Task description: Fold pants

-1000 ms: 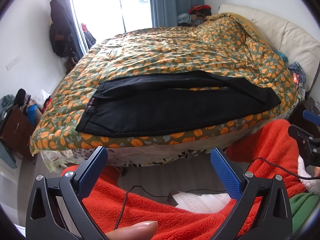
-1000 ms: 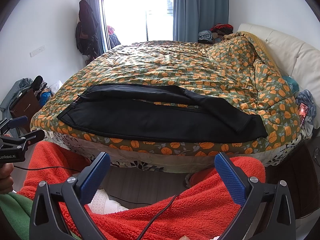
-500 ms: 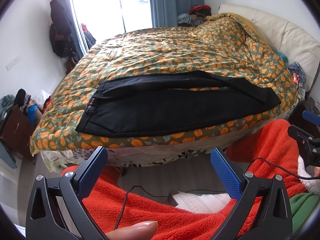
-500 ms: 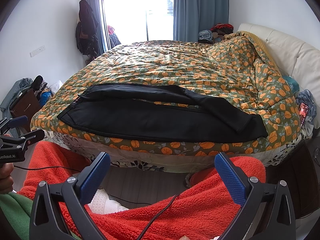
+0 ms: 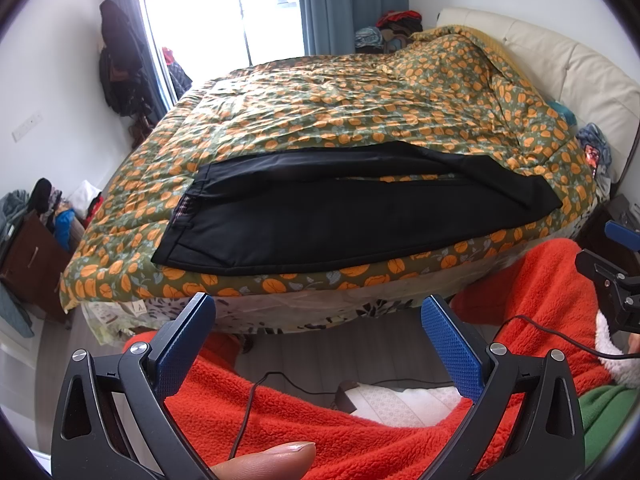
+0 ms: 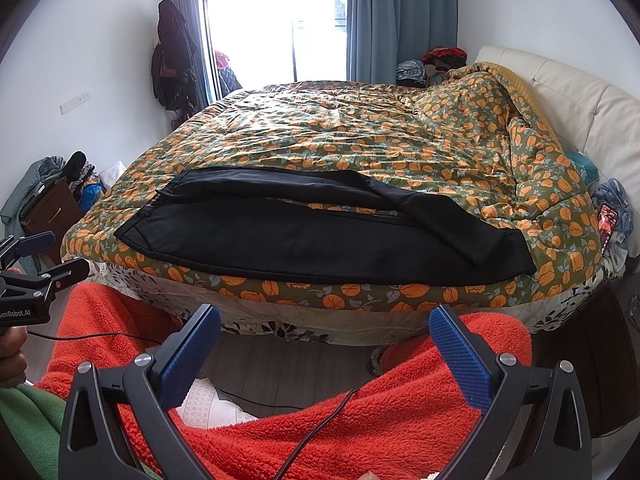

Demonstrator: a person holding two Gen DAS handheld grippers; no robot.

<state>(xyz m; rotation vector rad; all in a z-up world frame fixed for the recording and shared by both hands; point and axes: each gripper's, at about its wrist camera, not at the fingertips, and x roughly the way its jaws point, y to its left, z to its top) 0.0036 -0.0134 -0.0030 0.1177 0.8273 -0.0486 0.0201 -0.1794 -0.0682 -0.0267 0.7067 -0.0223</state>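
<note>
Black pants point(image 5: 332, 216) point(image 6: 304, 236) lie lengthwise along the near edge of the bed, waistband at the left, leg ends at the right. The far leg crosses over the near one toward the right end. My left gripper point(image 5: 318, 330) hangs open in front of the bed, well short of the pants, with nothing between its blue pads. My right gripper point(image 6: 324, 340) is likewise open and empty, held low over red fleece. Each gripper shows at the edge of the other's view.
The bed carries an orange-patterned quilt point(image 6: 360, 136) and a cream headboard point(image 6: 580, 100) at the right. A person's legs in red fleece point(image 5: 320, 412) sit below the grippers, with black cables across them. A dark nightstand point(image 6: 48, 208) with clothes stands left; a window point(image 6: 272, 20) is behind.
</note>
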